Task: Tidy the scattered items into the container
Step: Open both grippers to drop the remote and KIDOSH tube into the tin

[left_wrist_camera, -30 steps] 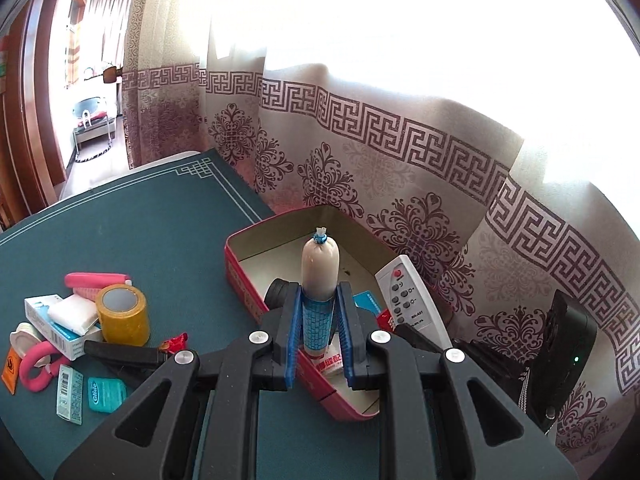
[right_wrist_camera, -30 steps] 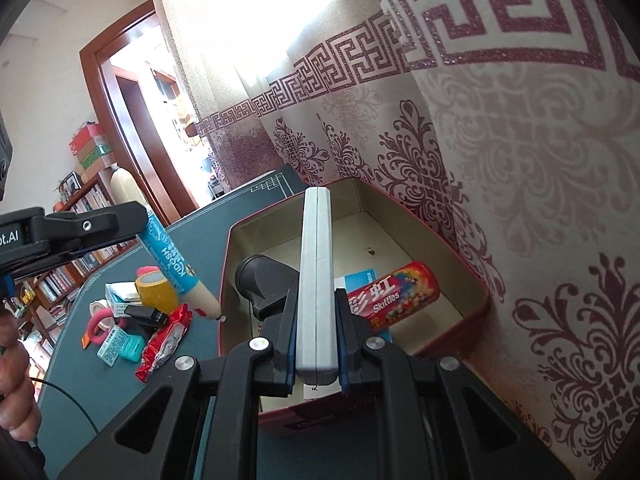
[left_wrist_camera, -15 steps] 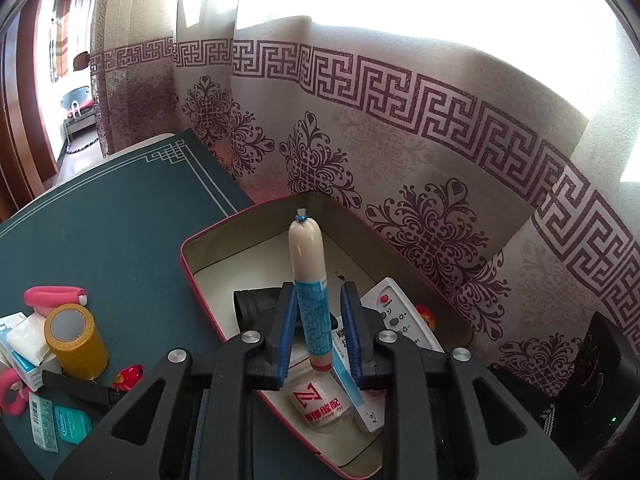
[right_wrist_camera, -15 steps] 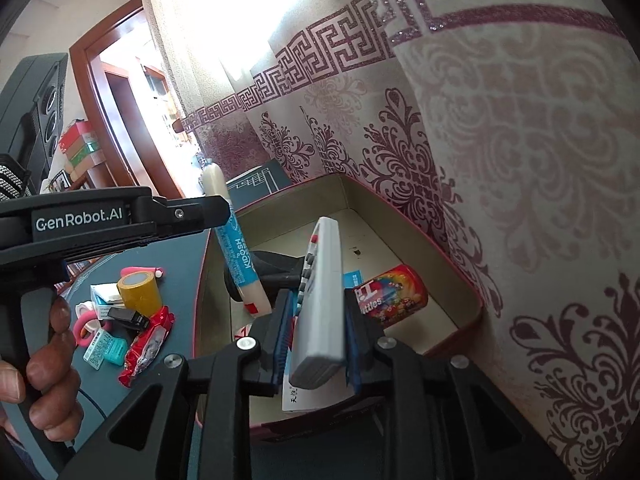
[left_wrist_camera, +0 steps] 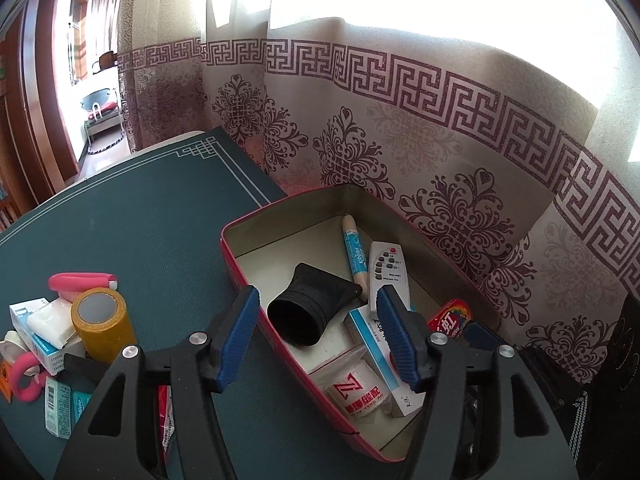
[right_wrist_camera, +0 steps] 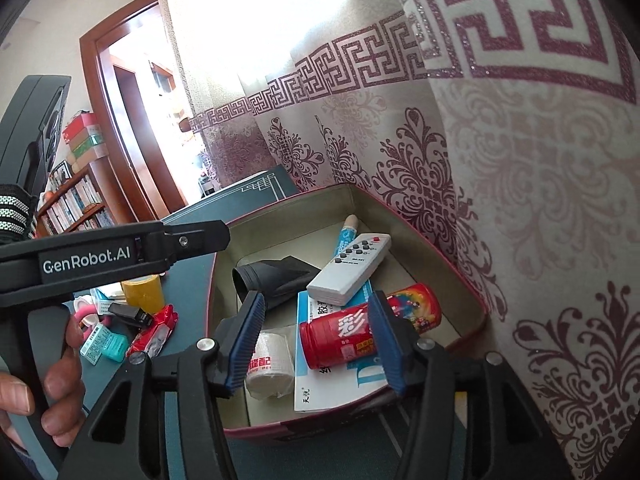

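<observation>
The red tin box [left_wrist_camera: 256, 304] [right_wrist_camera: 456, 346] sits on the green table against the curtain. Inside lie the blue-labelled tube [left_wrist_camera: 354, 252] [right_wrist_camera: 344, 240], the white remote [left_wrist_camera: 386, 272] [right_wrist_camera: 352, 270], a black funnel-shaped part [left_wrist_camera: 312, 304] [right_wrist_camera: 276, 276], a red Skittles can [right_wrist_camera: 344, 334], a bandage roll [left_wrist_camera: 356, 392] [right_wrist_camera: 268, 368] and a blue-white box [left_wrist_camera: 376, 344]. My left gripper [left_wrist_camera: 318, 336] is open and empty above the box. My right gripper [right_wrist_camera: 316, 340] is open and empty above the box's near end.
Loose items lie on the table at the left: a yellow tape roll [left_wrist_camera: 102, 322] [right_wrist_camera: 142, 290], a pink handle [left_wrist_camera: 80, 282], white boxes [left_wrist_camera: 36, 332], teal packets [left_wrist_camera: 60, 408] [right_wrist_camera: 102, 344], a red wrapper [right_wrist_camera: 154, 330] and a black clip [right_wrist_camera: 130, 314]. The curtain [left_wrist_camera: 440, 128] hangs right behind the box.
Both grippers opened. The tube dropped from my left gripper and the remote from my right; both now lie in the box. The left gripper pulled back a little.
</observation>
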`<state>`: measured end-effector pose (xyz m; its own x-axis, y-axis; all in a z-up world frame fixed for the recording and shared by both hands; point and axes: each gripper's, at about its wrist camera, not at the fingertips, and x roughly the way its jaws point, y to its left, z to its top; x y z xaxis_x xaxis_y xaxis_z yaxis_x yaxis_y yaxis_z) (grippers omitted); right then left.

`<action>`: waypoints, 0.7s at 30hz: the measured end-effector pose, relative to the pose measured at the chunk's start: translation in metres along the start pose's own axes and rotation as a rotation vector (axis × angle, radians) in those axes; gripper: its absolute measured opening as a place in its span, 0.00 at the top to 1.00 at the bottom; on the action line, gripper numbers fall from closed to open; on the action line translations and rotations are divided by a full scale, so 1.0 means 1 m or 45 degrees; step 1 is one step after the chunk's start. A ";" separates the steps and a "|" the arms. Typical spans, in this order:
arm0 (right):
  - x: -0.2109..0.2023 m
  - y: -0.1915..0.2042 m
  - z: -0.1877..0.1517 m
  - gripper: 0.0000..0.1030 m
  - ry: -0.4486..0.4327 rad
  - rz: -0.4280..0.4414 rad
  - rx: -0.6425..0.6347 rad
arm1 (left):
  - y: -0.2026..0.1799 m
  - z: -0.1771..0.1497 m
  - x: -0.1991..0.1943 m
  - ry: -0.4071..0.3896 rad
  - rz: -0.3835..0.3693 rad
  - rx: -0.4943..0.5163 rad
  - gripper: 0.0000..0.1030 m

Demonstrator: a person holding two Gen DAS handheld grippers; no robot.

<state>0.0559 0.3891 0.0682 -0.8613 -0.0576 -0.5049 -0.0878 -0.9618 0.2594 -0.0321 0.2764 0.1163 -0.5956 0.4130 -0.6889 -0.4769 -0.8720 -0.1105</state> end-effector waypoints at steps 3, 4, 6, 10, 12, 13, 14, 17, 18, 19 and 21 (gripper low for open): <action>-0.003 0.002 0.000 0.37 -0.008 -0.003 -0.007 | 0.004 -0.004 -0.002 0.006 0.006 -0.013 0.37; -0.003 0.003 0.000 0.37 -0.009 -0.004 -0.010 | 0.005 -0.005 -0.003 0.008 0.007 -0.016 0.37; -0.004 0.006 0.001 0.34 -0.008 -0.005 -0.016 | 0.007 -0.007 -0.005 0.010 0.010 -0.022 0.37; -0.005 0.012 0.001 0.33 -0.003 -0.021 -0.035 | 0.013 -0.012 -0.008 0.014 0.030 -0.028 0.37; -0.005 0.016 0.001 0.31 0.003 -0.032 -0.048 | 0.016 -0.015 -0.010 0.013 0.047 -0.033 0.37; -0.005 0.018 0.001 0.30 0.008 -0.038 -0.056 | 0.018 -0.016 -0.011 0.015 0.055 -0.037 0.37; -0.004 0.020 0.001 0.29 0.013 -0.042 -0.062 | 0.021 -0.017 -0.011 0.017 0.059 -0.042 0.37; -0.003 0.026 0.000 0.29 0.025 -0.050 -0.083 | 0.029 -0.022 -0.013 0.024 0.070 -0.065 0.37; -0.003 0.028 0.000 0.28 0.028 -0.050 -0.090 | 0.032 -0.024 -0.014 0.025 0.075 -0.072 0.37; -0.002 0.031 0.000 0.28 0.031 -0.049 -0.097 | 0.035 -0.025 -0.016 0.027 0.080 -0.080 0.37; -0.002 0.035 0.000 0.28 0.037 -0.045 -0.108 | 0.041 -0.029 -0.017 0.029 0.088 -0.095 0.37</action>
<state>0.0545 0.3553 0.0781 -0.8433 -0.0295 -0.5366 -0.0742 -0.9825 0.1706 -0.0227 0.2257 0.1030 -0.6101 0.3462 -0.7127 -0.3856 -0.9155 -0.1146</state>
